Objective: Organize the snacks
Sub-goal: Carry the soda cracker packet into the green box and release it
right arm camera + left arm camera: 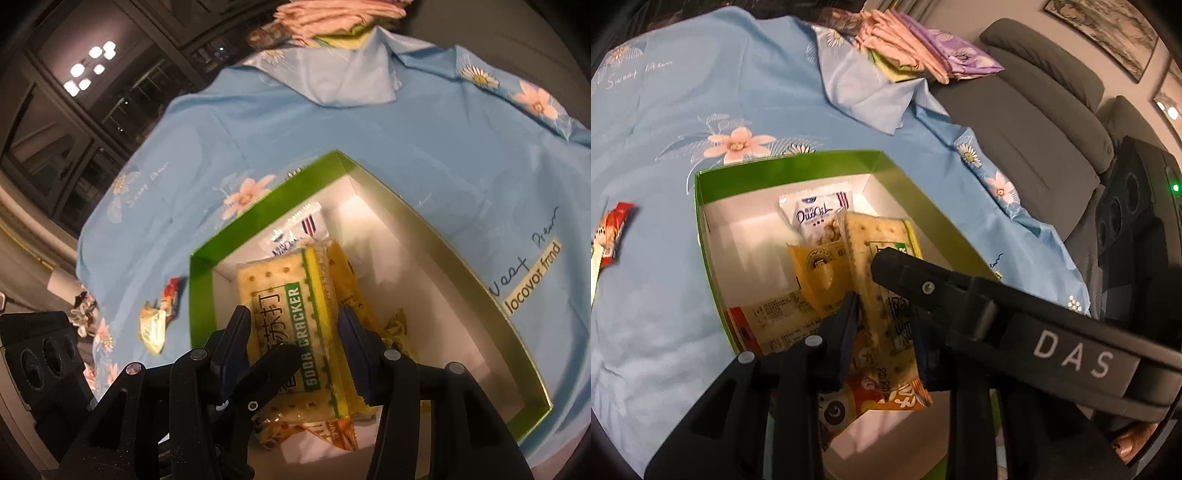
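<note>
A green box (783,173) with a white inside sits on the blue flowered cloth; it also shows in the right wrist view (258,214). It holds several snack packets. My left gripper (882,328) is shut on a soda cracker packet (882,258), held on edge over the box. My right gripper (295,336) is open, its fingers on either side of the same cracker packet (295,306); its finger crosses the left view (923,280). A white packet (816,218) and a yellow packet (816,269) lie in the box.
A red snack packet (613,232) lies on the cloth left of the box; two loose packets show in the right view (162,314). Folded cloths (916,48) are piled at the far edge. A grey sofa (1034,122) stands to the right.
</note>
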`<state>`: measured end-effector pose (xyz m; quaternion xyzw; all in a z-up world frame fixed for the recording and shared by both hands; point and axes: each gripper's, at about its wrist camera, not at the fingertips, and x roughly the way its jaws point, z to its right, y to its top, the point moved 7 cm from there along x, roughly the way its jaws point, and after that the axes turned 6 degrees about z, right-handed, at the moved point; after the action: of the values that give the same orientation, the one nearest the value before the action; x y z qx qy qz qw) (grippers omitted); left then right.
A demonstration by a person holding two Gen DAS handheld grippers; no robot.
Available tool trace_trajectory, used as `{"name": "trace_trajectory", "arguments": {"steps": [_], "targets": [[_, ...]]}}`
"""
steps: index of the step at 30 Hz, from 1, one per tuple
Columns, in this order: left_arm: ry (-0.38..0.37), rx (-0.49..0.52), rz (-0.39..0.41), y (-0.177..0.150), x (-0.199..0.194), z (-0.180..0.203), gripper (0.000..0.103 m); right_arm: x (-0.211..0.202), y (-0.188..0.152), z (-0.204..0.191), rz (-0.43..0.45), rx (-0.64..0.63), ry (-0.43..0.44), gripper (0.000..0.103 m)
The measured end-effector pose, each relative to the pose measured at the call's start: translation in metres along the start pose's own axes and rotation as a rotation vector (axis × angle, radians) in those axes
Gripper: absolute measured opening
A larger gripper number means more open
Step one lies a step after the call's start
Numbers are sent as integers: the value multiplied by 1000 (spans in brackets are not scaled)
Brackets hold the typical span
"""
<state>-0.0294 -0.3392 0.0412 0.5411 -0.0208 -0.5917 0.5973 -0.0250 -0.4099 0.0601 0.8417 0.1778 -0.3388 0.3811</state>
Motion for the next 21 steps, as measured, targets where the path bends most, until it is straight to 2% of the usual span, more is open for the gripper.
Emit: {"name": "trace_trajectory", "arguments": {"steps": [7,9,11,13,16,18,21], "targets": [[7,-14,-6,-3,0,0,26,3,-1,7,-15,12,-32,53],[2,-15,-1,-3,-3,0,29,4,-1,6,-15,10,-38,56],[-12,-20,12,-2,-9,0,32,1,0,5,-5,4,-38,64],[-16,-26,34,0,-20,-1,40,-3,2,3,19,-5,-40,73],[13,-18,79,4,-39,-6,60,-11,6,-2,67,-19,-39,82],[27,-12,111,7,-52,-10,81,-15,7,-6,88,-30,-39,85],[79,-19,165,10,-77,-24,87,-21,9,-14,119,-52,-38,87]]}}
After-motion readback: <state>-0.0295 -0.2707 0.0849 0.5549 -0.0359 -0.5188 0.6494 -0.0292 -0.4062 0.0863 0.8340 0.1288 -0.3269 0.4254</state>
